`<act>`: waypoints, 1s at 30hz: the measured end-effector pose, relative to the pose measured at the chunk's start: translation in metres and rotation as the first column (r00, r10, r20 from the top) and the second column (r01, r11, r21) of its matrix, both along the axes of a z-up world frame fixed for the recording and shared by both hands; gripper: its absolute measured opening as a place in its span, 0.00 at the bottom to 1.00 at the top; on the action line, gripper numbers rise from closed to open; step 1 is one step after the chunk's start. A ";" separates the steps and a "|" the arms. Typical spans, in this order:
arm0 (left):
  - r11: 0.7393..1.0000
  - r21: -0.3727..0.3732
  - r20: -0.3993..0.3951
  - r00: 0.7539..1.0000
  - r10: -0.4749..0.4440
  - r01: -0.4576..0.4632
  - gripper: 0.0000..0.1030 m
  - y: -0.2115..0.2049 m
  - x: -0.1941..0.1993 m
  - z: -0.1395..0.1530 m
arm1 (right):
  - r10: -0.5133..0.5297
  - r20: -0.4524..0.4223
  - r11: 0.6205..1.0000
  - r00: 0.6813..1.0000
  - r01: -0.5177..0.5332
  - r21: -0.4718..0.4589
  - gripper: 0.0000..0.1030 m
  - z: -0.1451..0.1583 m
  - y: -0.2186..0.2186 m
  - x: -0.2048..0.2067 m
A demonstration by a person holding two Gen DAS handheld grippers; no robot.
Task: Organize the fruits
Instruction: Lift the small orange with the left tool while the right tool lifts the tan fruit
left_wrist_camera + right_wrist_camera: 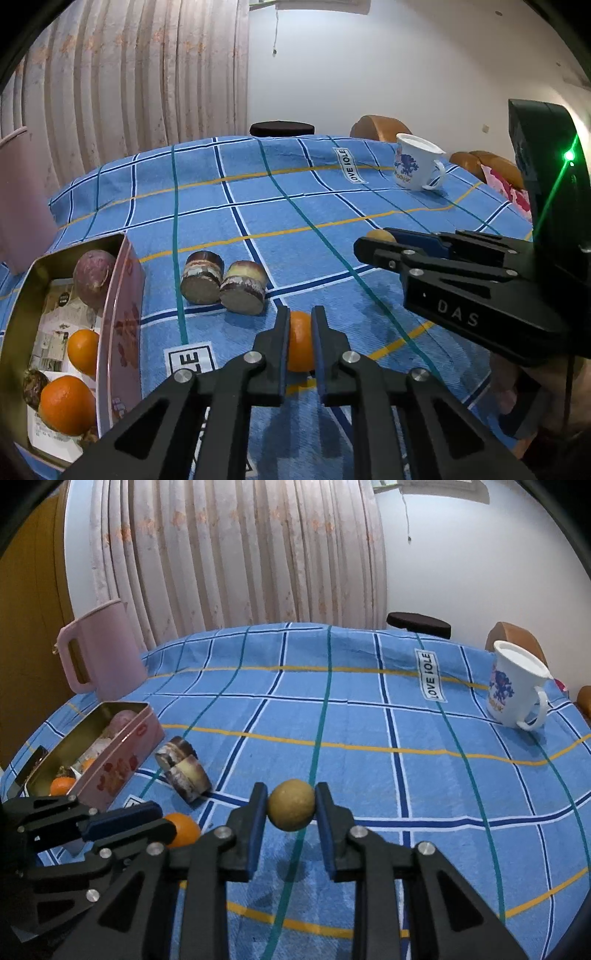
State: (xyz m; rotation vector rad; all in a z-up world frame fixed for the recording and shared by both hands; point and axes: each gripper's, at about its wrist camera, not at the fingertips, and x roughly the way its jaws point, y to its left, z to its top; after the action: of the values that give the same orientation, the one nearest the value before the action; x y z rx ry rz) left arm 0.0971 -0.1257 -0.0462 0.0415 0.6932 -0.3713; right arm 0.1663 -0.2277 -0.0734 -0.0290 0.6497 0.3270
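- Left gripper (300, 341): both fingers pressed against the sides of an orange (300, 341), which is clamped between them just above the cloth (295, 206).
- Right gripper (291, 808): fingers closed on a round yellow-brown fruit (291, 809), held between the pads above the cloth.
- In the left wrist view, the right gripper enters from the right, with the yellow-brown fruit showing at its tip.
- Tin (122, 314): open, at the left edge of the table. Contents: two oranges (66, 404), a purple-skinned fruit (94, 277) and papers.
- Two short cut cane pieces (223, 282) lie side by side, touching, on the cloth just right of the tin.
- Cup (513, 686): white, printed, upright at the far right of the table, well apart from the fruit.
- Pink jug (103, 653): upright behind the tin.
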 end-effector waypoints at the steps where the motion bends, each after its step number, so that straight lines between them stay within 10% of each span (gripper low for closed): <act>1: 1.000 0.000 0.002 1.000 -0.001 0.001 0.11 0.000 -0.001 0.000 | 0.001 0.004 1.000 1.000 -0.001 0.002 0.28 0.000 0.000 -0.001; 9: 0.999 0.034 0.004 1.000 0.014 -0.014 0.13 -0.006 0.000 0.000 | 0.000 0.020 1.000 1.000 0.000 0.013 0.28 0.002 -0.002 -0.002; 14: 0.996 0.076 -0.004 0.999 0.039 -0.039 0.59 -0.011 0.001 -0.003 | 0.000 0.019 1.000 1.000 -0.001 0.020 0.28 0.002 -0.003 -0.002; 30: 0.991 0.077 -0.098 0.988 0.120 -0.112 0.50 0.012 0.019 -0.013 | 0.000 0.016 1.000 1.000 -0.001 0.031 0.28 0.002 -0.005 -0.002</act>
State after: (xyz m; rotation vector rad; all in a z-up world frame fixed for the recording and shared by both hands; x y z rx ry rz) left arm 0.1162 -0.1134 -0.0594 0.0498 0.8070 -0.2377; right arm 0.1648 -0.2327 -0.0718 -0.0021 0.6291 0.3372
